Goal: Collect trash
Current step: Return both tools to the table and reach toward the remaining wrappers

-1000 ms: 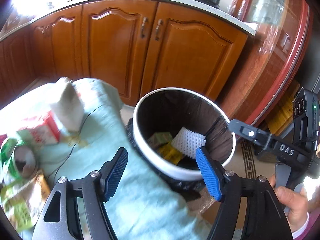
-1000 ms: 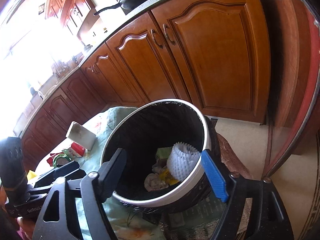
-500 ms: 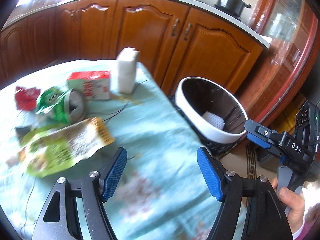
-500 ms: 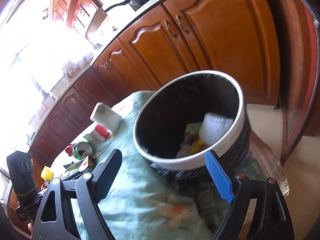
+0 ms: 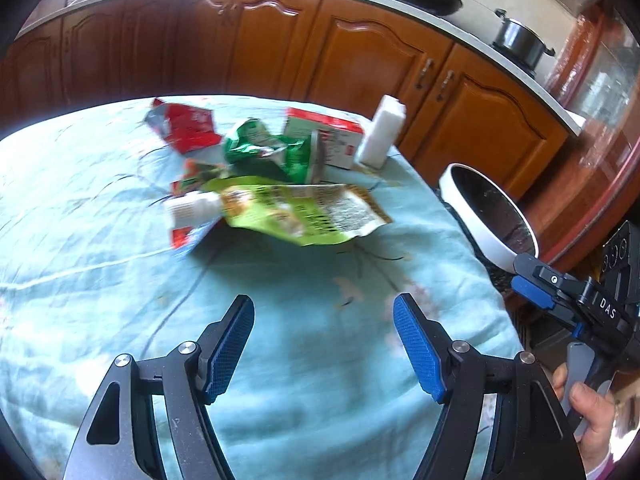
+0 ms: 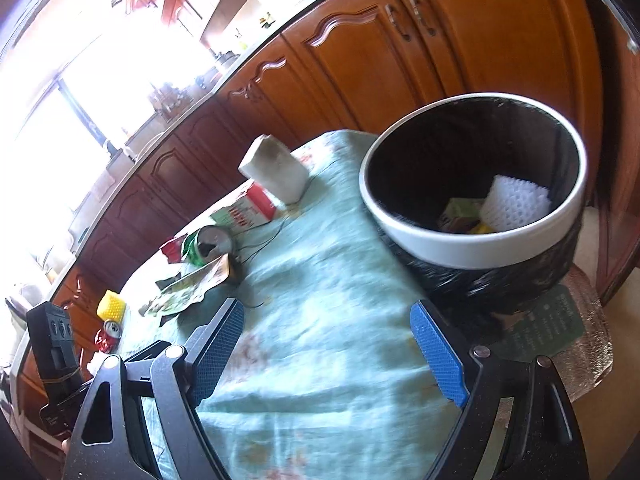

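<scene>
a round trash bin (image 6: pixel 476 240) with a white rim and a black liner is seen standing just beside the table's edge. inside it a white foam net sleeve (image 6: pixel 514 204), a green carton (image 6: pixel 460 212) and a scrap of yellow are lying at the bottom. in the left wrist view only part of the bin's rim (image 5: pixel 480 216) is shown at the right, and its contents are hidden.

the remaining trash is gathered on the table, which is covered by a pale turquoise cloth (image 5: pixel 304 320) with a faint floral print. a large yellow-green snack bag (image 5: pixel 304 216) is laid flat nearest the left gripper, with a white and red wrapper (image 5: pixel 192 212) tucked at its left end. behind it a crushed green packet (image 5: pixel 272 152), a red and silver packet (image 5: pixel 184 128) and a red and white carton (image 5: pixel 332 136) are seen, and a white block (image 5: pixel 380 136) is stood upright near the table's far corner. in the right wrist view a yellow foam piece (image 6: pixel 112 306) and a red can (image 6: pixel 108 334) are found at the far left of the cloth.

wooden kitchen cabinets (image 5: pixel 360 56) are ranged behind the table, with a dark pot (image 5: pixel 520 38) on the counter.

the left gripper (image 5: pixel 324 344) is held wide open above bare cloth, nothing between its blue pads. the right gripper (image 6: pixel 328 356) is likewise spread wide and empty over the cloth near the bin.
</scene>
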A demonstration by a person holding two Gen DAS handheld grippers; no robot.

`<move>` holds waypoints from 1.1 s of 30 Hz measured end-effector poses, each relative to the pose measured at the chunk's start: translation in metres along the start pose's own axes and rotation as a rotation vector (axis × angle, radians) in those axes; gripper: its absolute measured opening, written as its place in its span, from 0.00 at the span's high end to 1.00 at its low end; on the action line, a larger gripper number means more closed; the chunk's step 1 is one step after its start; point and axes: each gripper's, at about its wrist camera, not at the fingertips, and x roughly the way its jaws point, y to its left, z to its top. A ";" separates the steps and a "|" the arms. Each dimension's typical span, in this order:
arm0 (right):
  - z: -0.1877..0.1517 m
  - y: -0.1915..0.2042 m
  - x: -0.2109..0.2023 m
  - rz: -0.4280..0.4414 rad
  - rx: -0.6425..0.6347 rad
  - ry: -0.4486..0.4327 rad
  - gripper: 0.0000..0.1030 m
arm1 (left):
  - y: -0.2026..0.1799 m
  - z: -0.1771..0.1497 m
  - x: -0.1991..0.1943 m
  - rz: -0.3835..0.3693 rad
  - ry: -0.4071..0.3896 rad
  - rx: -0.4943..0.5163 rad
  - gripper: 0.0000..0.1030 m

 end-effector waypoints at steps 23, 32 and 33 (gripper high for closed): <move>-0.025 0.096 0.073 0.210 -0.030 0.154 0.16 | 0.095 0.002 -0.051 0.138 -0.093 -0.160 0.31; -0.011 0.086 0.112 0.282 0.134 0.203 0.32 | 0.100 0.025 -0.030 0.136 -0.079 -0.121 0.32; -0.010 0.085 0.116 0.282 0.145 0.209 0.38 | 0.100 0.028 -0.024 0.131 -0.076 -0.111 0.32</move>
